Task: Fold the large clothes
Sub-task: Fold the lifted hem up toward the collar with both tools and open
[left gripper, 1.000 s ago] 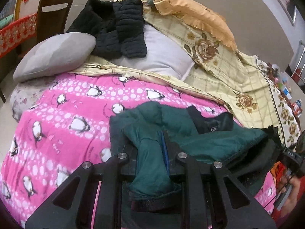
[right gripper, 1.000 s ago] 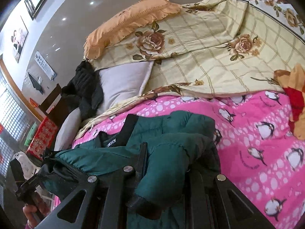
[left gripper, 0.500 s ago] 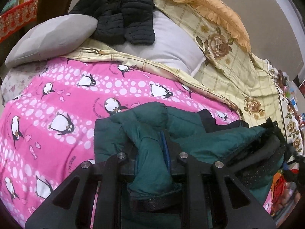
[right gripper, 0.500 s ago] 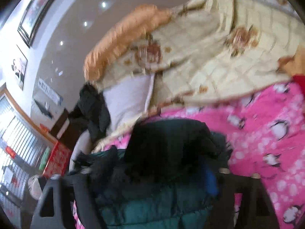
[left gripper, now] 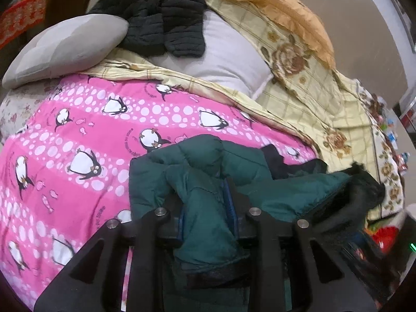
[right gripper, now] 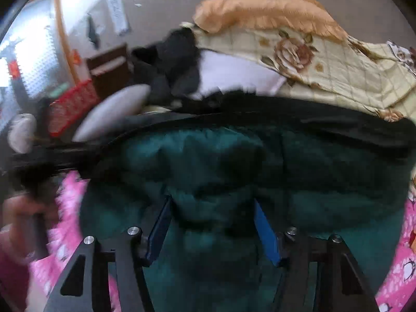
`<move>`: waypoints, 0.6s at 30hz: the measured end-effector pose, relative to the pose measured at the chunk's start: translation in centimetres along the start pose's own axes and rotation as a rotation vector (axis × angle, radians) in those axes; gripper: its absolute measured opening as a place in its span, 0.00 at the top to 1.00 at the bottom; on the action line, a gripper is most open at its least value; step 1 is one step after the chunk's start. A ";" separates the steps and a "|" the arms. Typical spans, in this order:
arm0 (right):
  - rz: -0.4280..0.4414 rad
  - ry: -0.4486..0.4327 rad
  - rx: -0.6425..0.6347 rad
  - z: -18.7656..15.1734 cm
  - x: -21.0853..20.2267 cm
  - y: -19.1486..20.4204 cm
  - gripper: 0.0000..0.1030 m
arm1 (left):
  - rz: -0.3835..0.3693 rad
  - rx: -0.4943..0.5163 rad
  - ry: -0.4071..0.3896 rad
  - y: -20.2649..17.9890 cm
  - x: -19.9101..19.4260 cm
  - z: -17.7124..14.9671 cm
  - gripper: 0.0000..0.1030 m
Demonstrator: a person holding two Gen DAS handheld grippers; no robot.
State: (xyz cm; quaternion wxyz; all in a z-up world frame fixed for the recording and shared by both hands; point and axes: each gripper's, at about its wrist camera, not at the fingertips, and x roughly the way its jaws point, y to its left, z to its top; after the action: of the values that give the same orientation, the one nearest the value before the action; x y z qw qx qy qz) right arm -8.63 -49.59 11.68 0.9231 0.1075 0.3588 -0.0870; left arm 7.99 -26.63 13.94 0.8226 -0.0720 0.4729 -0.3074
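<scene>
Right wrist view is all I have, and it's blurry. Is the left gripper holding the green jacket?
Observer: A fold of the green jacket sits between the pads of the left gripper, and its jaws are opening.
Operator: What lies beyond the jacket on that side?
Observer: A pink blanket printed with penguins, running up to a grey cushion.
Operator: And the dark heap further back?
Observer: A black quilted jacket, lying partly on the white pillow.
</scene>
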 end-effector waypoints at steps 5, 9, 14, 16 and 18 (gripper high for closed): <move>-0.043 0.024 0.087 0.9 5.6 -1.0 0.41 | -0.064 0.072 -0.011 -0.8 -3.5 0.3 0.57; -0.099 0.035 0.070 1.6 7.9 -1.0 0.41 | -0.082 0.083 -0.147 -1.5 -7.2 0.6 0.28; -0.138 0.043 0.059 1.8 9.3 -1.2 0.41 | -0.075 0.113 -0.150 -2.8 -7.1 0.0 0.27; -0.120 0.048 0.078 2.4 8.8 -1.3 0.41 | -0.024 0.144 -0.137 -3.5 -5.9 -0.7 0.27; -0.075 0.034 0.096 2.5 6.8 -1.1 0.41 | 0.019 0.166 -0.128 -3.9 -4.5 -1.3 0.27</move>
State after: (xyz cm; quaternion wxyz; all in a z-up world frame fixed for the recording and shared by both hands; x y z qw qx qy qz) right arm -2.30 -51.83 8.67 0.9068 0.1398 0.3735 -0.1367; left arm 3.55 -26.91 18.12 0.8571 -0.0188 0.3929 -0.3326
